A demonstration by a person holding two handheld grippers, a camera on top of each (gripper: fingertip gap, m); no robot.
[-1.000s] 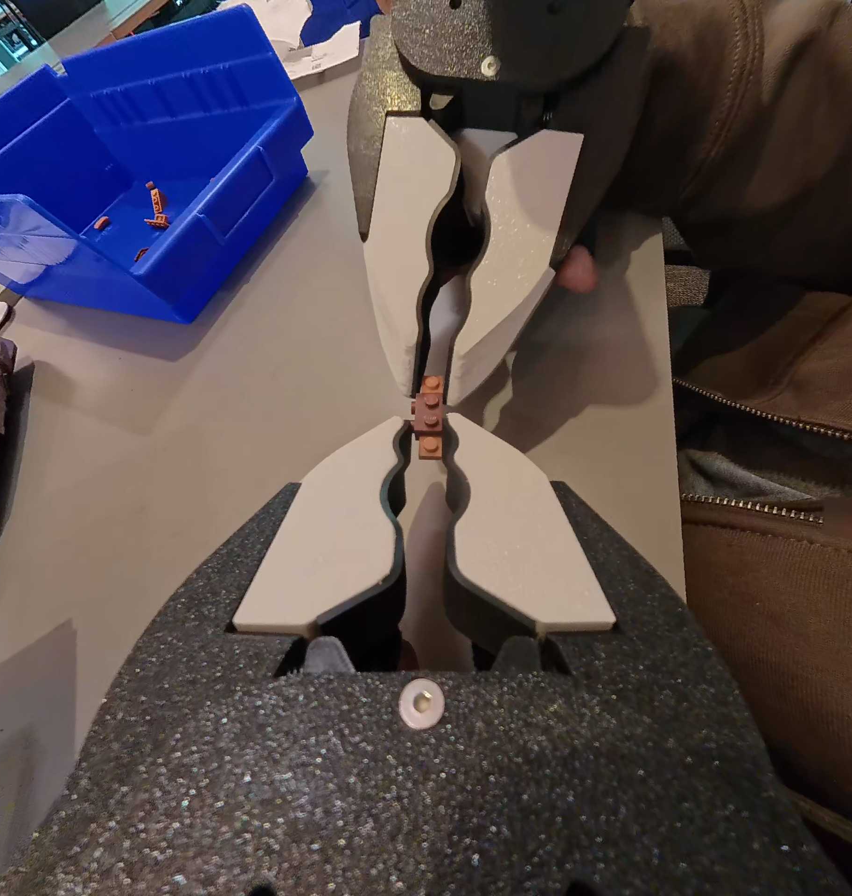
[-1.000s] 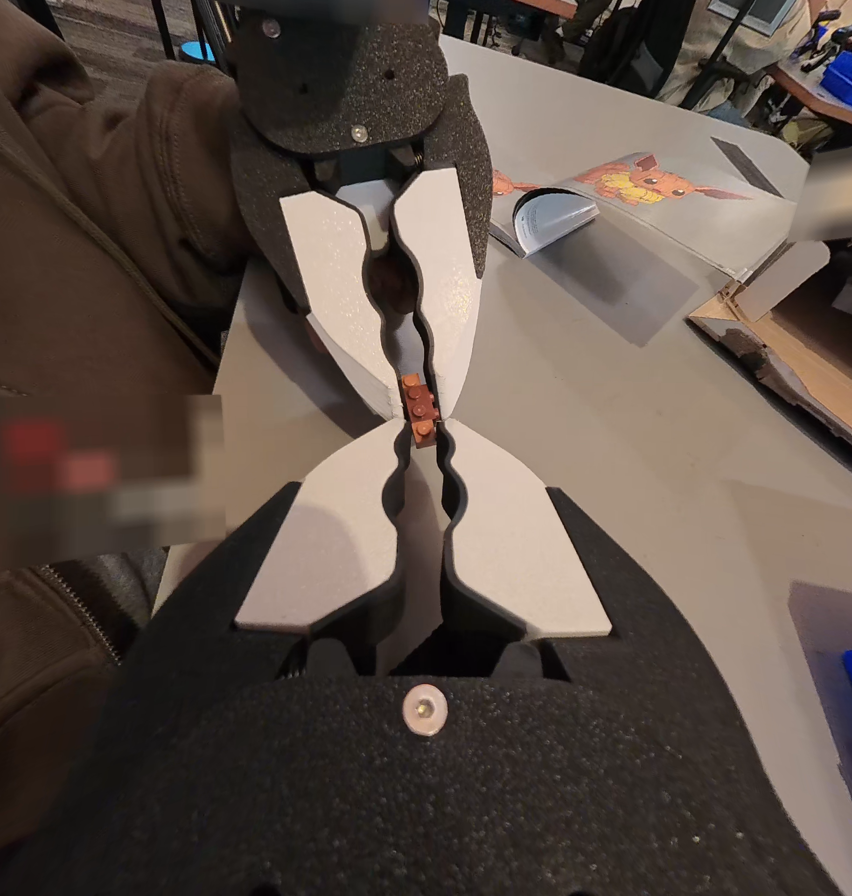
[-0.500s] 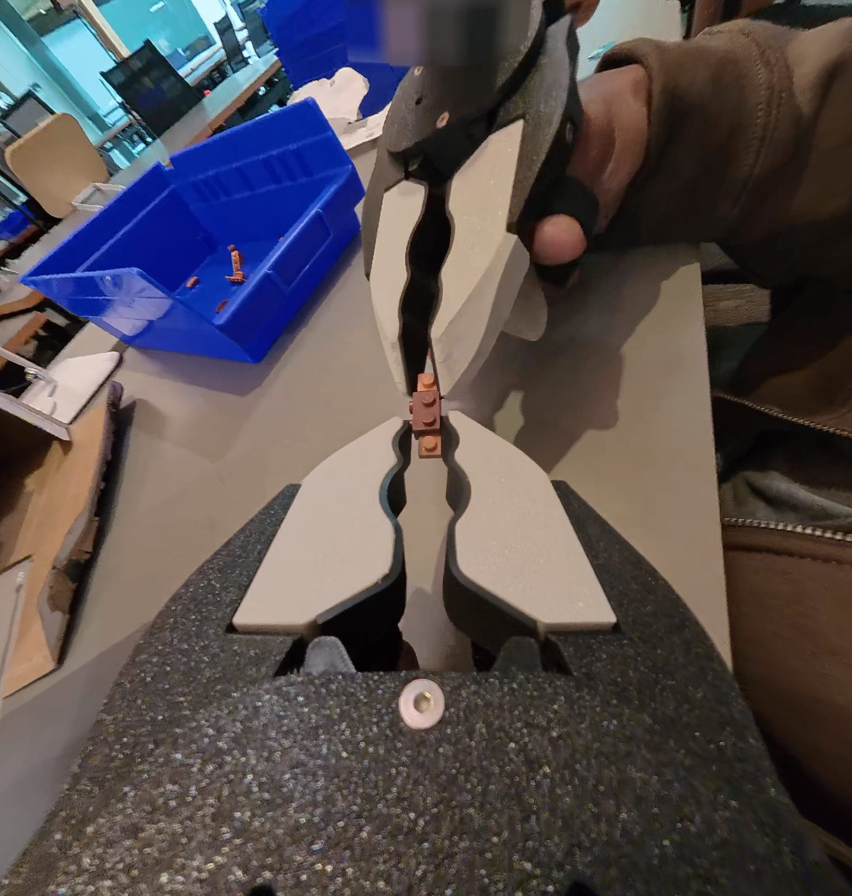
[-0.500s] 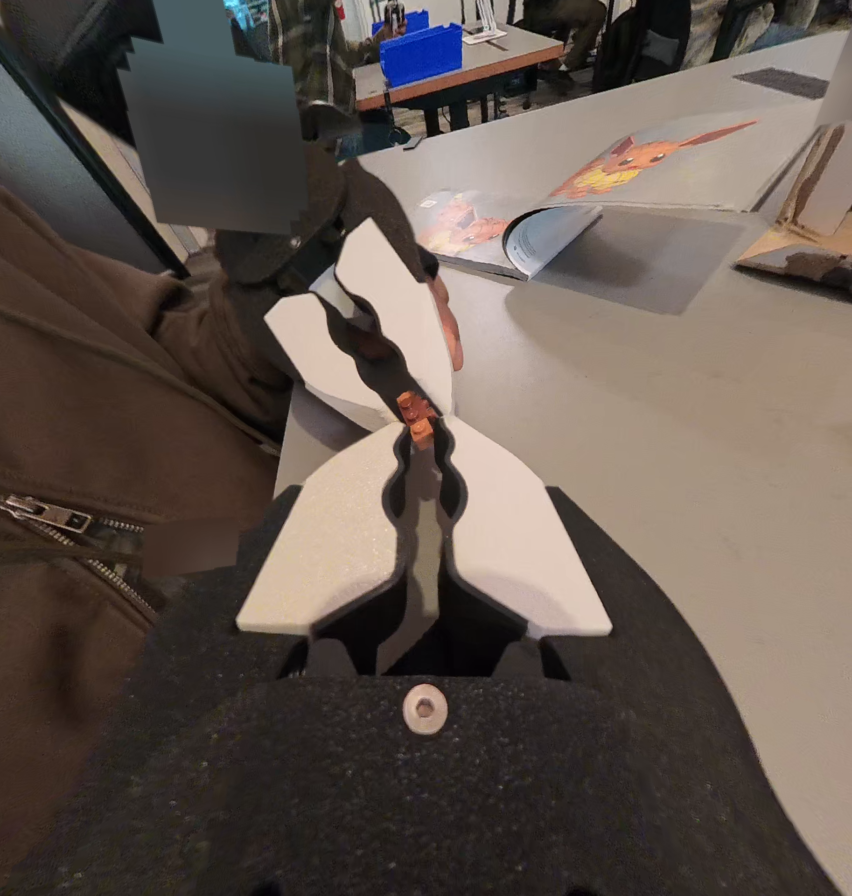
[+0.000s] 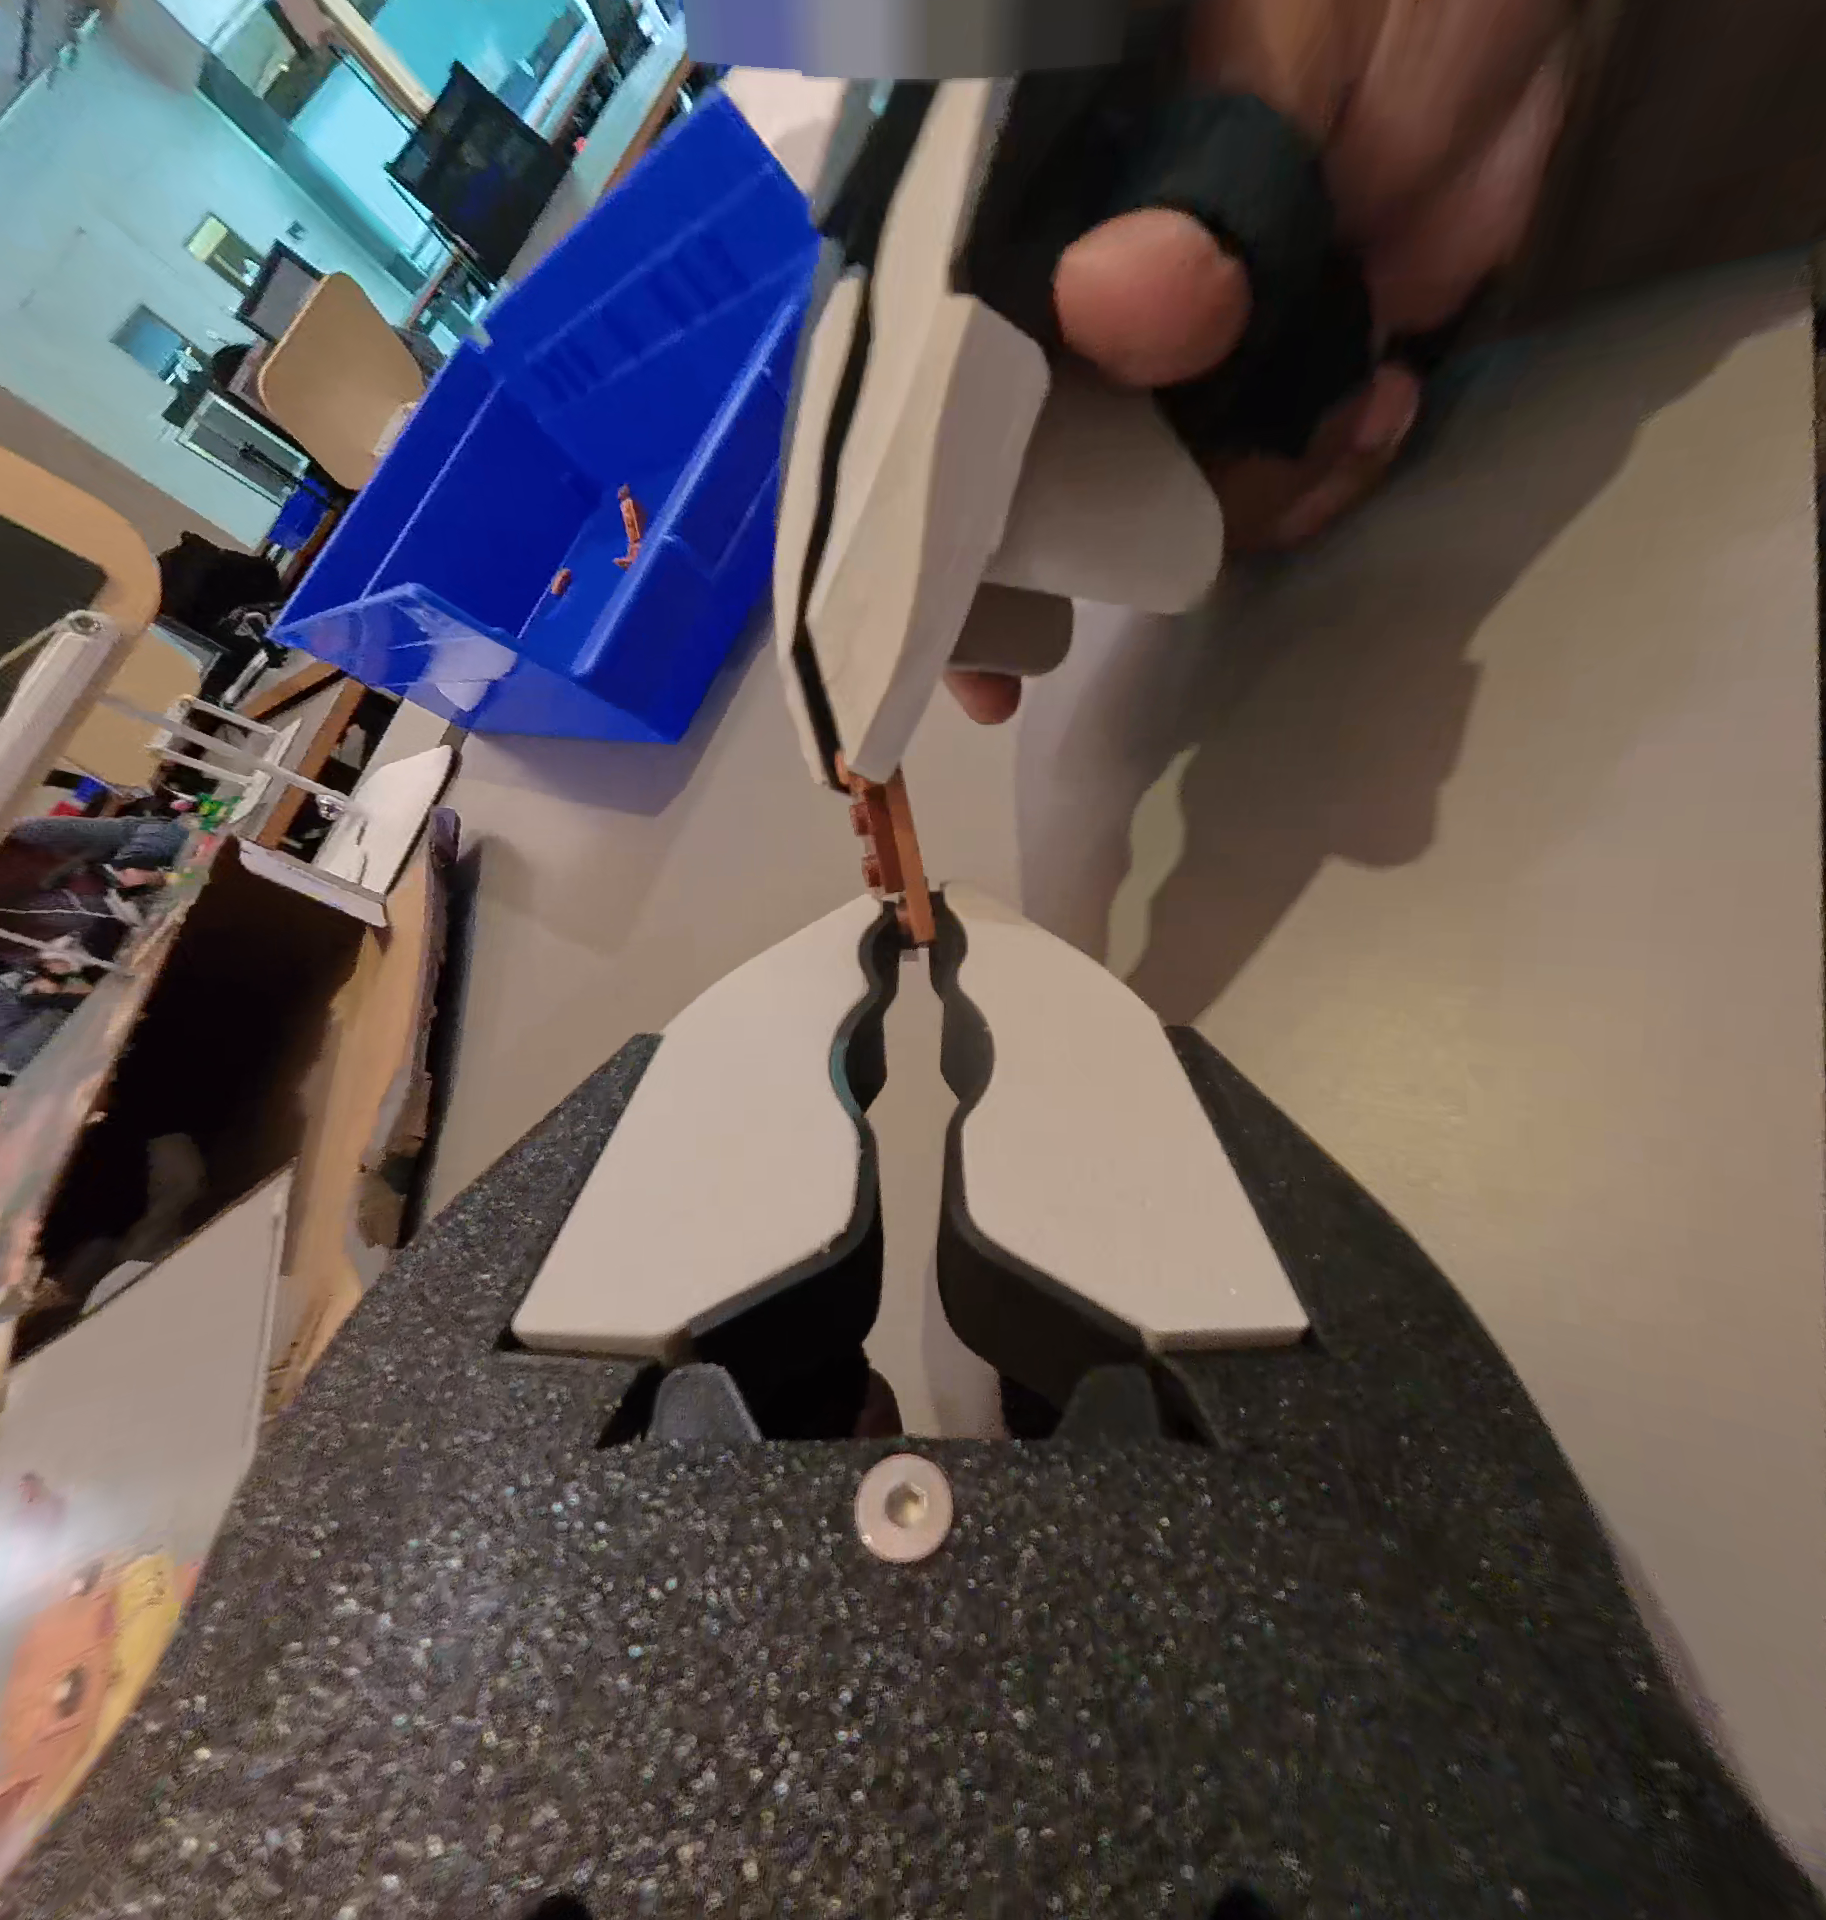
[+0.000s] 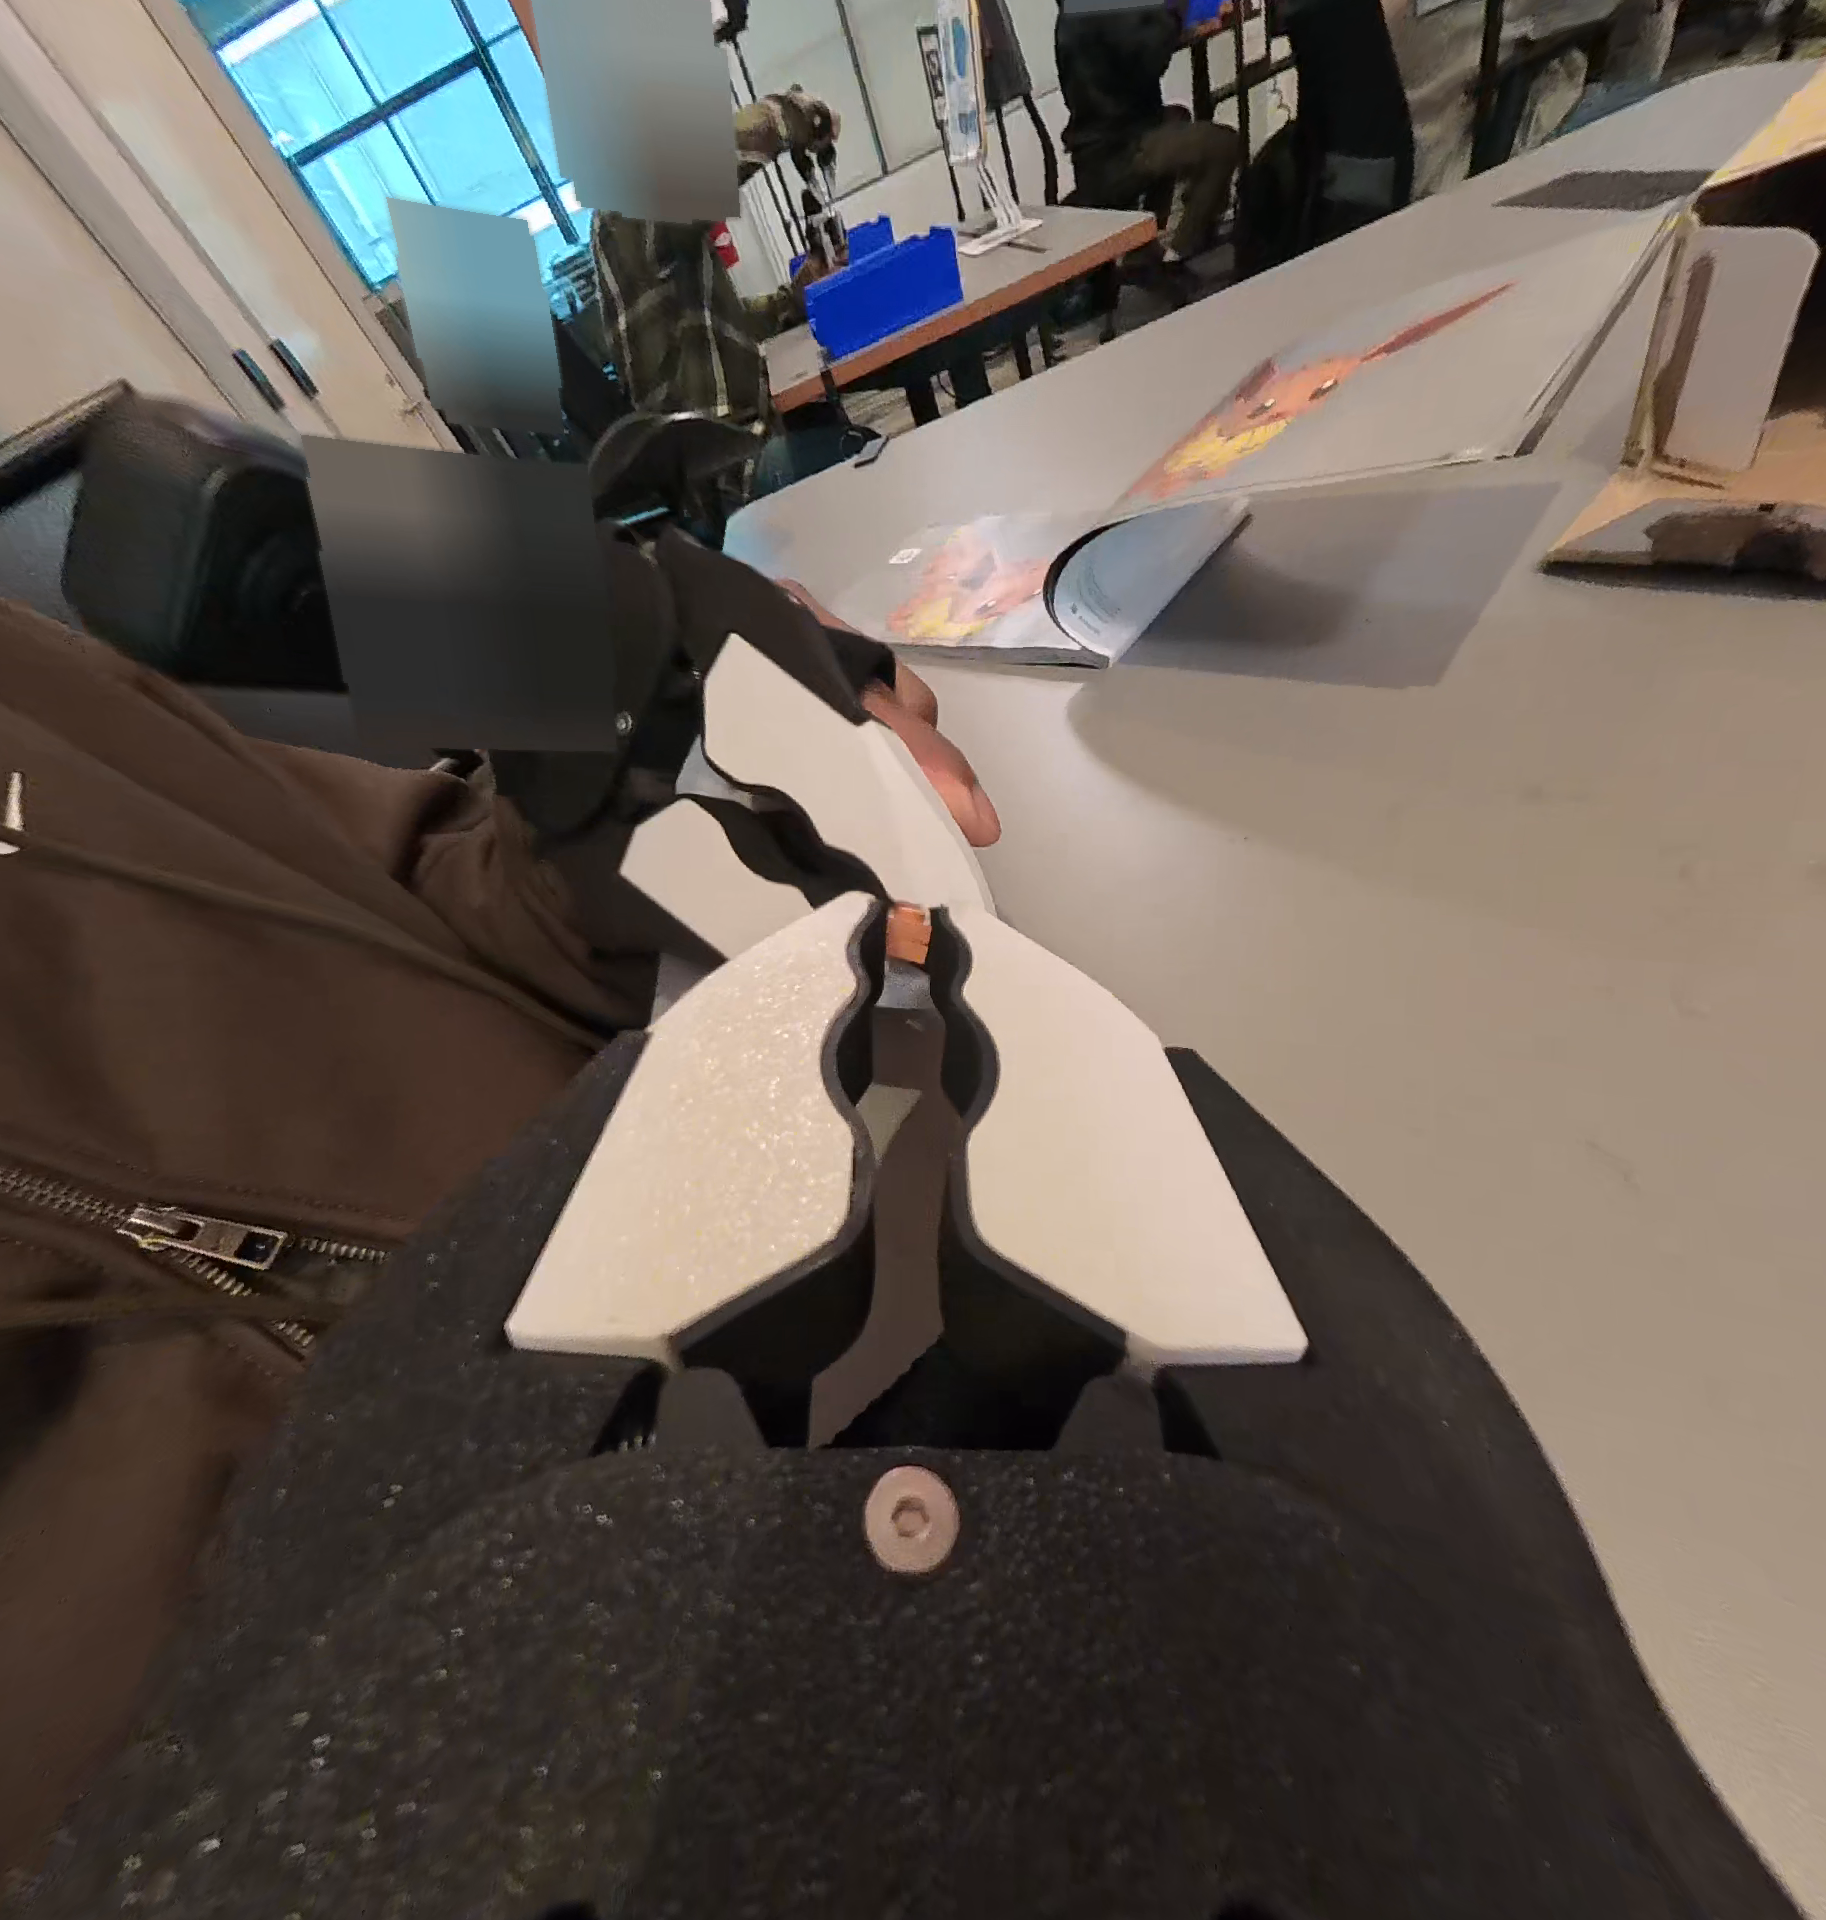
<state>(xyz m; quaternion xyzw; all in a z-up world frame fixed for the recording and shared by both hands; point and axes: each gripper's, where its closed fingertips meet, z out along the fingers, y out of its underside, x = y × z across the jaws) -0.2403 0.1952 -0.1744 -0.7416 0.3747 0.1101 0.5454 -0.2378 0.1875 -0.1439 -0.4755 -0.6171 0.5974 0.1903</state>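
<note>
Showing blue bin [image 5: 597,499] only leftward, open booklet [image 6: 1179,520] only rightward

No writing can be read anywhere (booklet [image 6: 1252,499] print too blurred).

Left gripper [image 5: 914,920] and right gripper [image 5: 855,769] meet tip to tip above the table [image 5: 1511,935], each pinching one end of a small studded brick piece [image 5: 893,842] that spans the gap between them. Bin [image 5: 597,499] sits on the table beyond and left of the tips, a few small pieces [image 5: 628,525] inside; a cardboard box [image 5: 296,1018] lies nearer, at the left. In the right wrist view, an open booklet [image 6: 1148,551] lies on the table beyond the tips, a cardboard box [image 6: 1740,343] to its right.
</note>
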